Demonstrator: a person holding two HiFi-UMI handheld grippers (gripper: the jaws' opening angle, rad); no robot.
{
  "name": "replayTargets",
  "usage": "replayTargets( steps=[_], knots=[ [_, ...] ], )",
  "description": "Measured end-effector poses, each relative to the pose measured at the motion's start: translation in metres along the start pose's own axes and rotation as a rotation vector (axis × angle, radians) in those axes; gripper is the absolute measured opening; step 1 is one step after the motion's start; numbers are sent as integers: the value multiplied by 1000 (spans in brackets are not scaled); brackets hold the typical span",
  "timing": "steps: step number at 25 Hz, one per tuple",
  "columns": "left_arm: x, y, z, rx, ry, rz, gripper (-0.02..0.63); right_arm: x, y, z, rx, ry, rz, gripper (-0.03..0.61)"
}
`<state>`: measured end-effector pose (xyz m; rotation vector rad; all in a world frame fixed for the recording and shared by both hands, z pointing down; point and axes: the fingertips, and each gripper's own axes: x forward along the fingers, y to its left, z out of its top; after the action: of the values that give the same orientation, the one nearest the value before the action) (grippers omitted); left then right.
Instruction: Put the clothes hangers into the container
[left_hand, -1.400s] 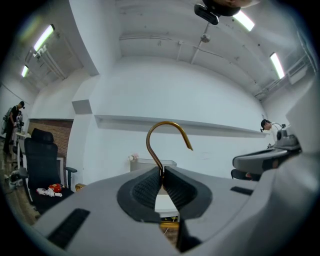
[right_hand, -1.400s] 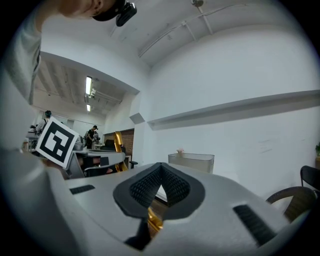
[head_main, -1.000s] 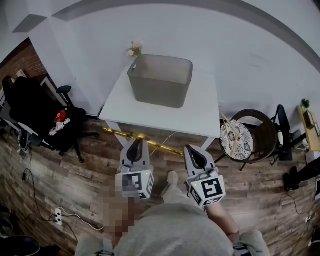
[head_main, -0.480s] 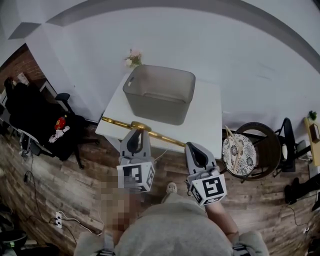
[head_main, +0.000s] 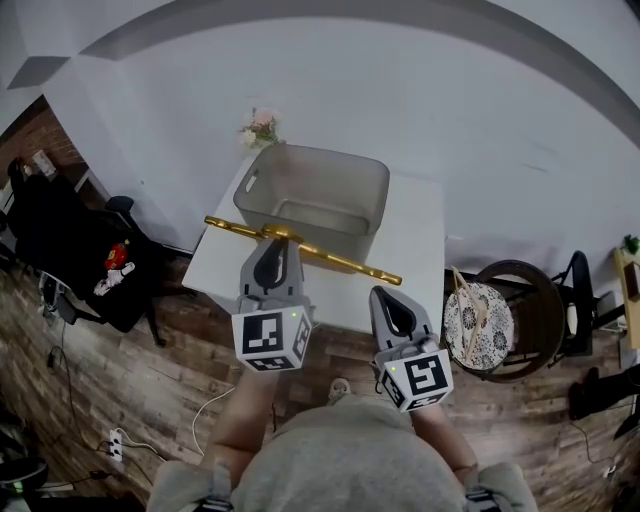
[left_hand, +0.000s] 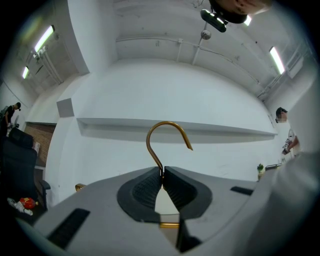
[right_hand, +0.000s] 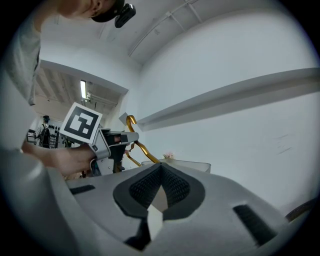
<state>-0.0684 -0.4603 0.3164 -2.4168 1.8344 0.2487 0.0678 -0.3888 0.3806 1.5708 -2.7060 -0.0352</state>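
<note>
A gold clothes hanger (head_main: 330, 257) hangs level over the near rim of the grey container (head_main: 318, 192), which stands on the white table (head_main: 410, 250). My left gripper (head_main: 277, 242) is shut on the hanger's neck. In the left gripper view the gold hook (left_hand: 167, 134) rises out of the closed jaws of the left gripper (left_hand: 162, 172). My right gripper (head_main: 393, 310) hovers at the table's front edge, shut with nothing in it. In the right gripper view the right gripper (right_hand: 160, 167) shows closed pads, with the hanger (right_hand: 139, 146) and the container (right_hand: 187, 164) beyond.
A small bunch of flowers (head_main: 258, 127) stands behind the container. A black office chair (head_main: 70, 225) with a red toy is at the left. At the right a round chair with a patterned cushion (head_main: 478, 308) holds more hangers. A power strip (head_main: 115, 440) lies on the wood floor.
The left gripper has carried the gold hanger up and forward, from below the table's edge to over the container's near rim. The person has stepped closer to the table.
</note>
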Motion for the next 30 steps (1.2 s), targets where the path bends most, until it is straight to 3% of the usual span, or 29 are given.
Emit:
replayTargets(
  steps=[15, 30],
  knots=[
    [87, -8, -21, -29, 11, -32, 25, 45, -43, -14, 7, 16, 12, 0],
    [120, 0, -62, -100, 79, -29, 26, 67, -69, -30, 8, 39, 3, 0]
  ],
)
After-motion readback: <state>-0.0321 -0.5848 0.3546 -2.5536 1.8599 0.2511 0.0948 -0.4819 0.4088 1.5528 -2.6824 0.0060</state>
